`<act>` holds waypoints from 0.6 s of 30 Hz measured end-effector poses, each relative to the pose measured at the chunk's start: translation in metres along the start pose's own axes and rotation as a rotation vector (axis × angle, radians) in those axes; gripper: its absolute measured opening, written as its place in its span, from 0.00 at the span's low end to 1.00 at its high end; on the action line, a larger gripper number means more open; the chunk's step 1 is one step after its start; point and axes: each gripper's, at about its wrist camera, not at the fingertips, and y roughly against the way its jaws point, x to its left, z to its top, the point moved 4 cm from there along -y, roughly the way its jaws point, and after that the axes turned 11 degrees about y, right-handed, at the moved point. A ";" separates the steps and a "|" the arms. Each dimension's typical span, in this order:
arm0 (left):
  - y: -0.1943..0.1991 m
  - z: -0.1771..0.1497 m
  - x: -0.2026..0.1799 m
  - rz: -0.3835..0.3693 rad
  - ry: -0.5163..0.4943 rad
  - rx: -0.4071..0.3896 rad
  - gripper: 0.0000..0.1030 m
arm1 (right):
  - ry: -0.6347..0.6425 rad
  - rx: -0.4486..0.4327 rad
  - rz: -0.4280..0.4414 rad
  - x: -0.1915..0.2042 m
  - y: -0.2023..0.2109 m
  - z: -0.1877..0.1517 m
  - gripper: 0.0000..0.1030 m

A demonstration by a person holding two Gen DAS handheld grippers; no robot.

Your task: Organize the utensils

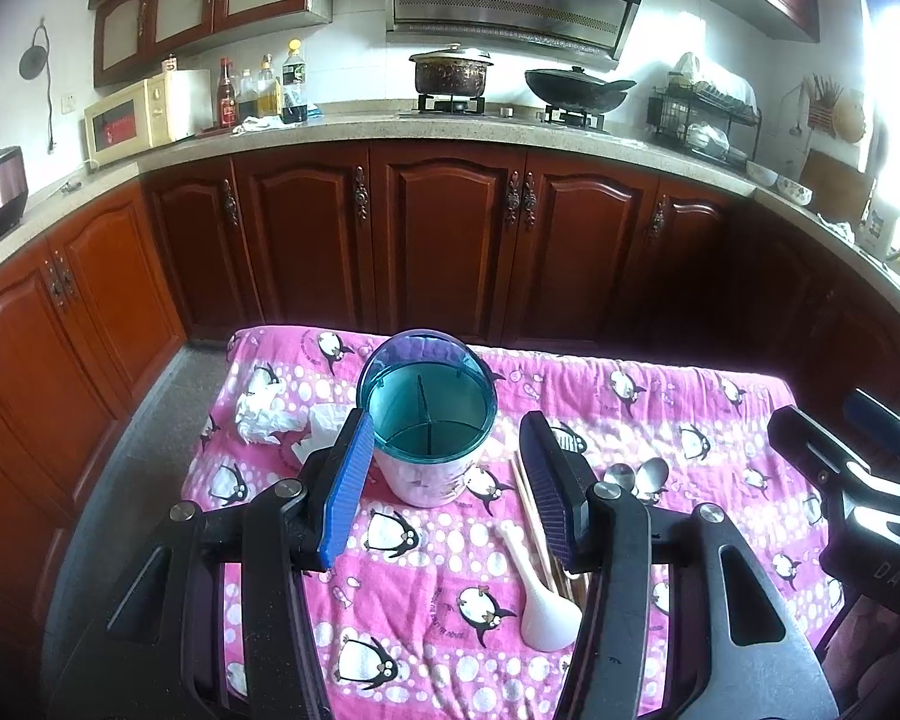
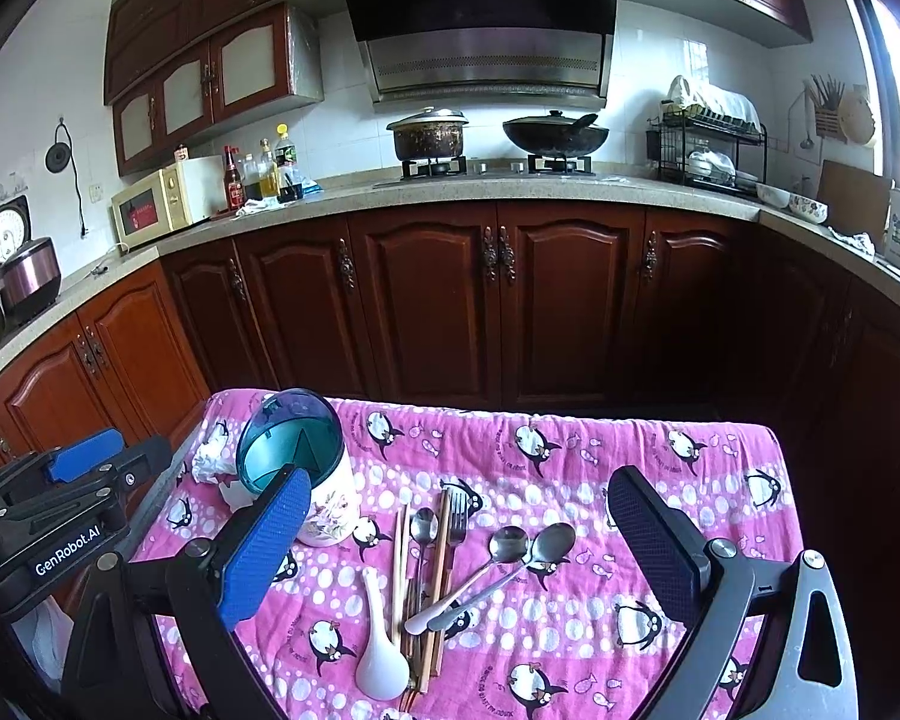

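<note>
You are holding both tools still above the worktop (image 2: 660,450), which is wearing a pink penguin-print cloth. Your left hand-held gripper (image 1: 450,480) is hovering with its blue pads spread apart and pinching nothing; the utensil holder (image 1: 429,420), a white cup with a teal divided insert and a tinted lid tipped back, is sitting on the cloth between and just beyond its fingertips, without touching them. Your right hand-held gripper (image 2: 456,531) is also standing wide open and gripping nothing. Between its fingers the utensils are lying loose on the cloth: a white ceramic spoon (image 2: 378,648), a bundle of chopsticks (image 2: 435,588), a fork (image 2: 457,519) and a small metal spoon (image 2: 424,525) lying beside the chopsticks, and two larger metal spoons (image 2: 510,564) crossing each other to their right. The utensil holder is standing to the left of that pile, just behind the right gripper's left finger. Crumpled tissue (image 1: 261,414) is lying near the cloth's far left corner.
</note>
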 end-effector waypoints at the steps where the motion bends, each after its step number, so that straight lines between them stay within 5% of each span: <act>1: 0.000 0.000 0.000 0.001 -0.002 -0.001 0.49 | 0.000 0.000 0.000 0.000 0.000 0.000 0.96; 18: -0.004 -0.001 0.000 0.003 -0.001 0.007 0.49 | 0.006 0.008 -0.004 0.003 -0.006 -0.004 0.96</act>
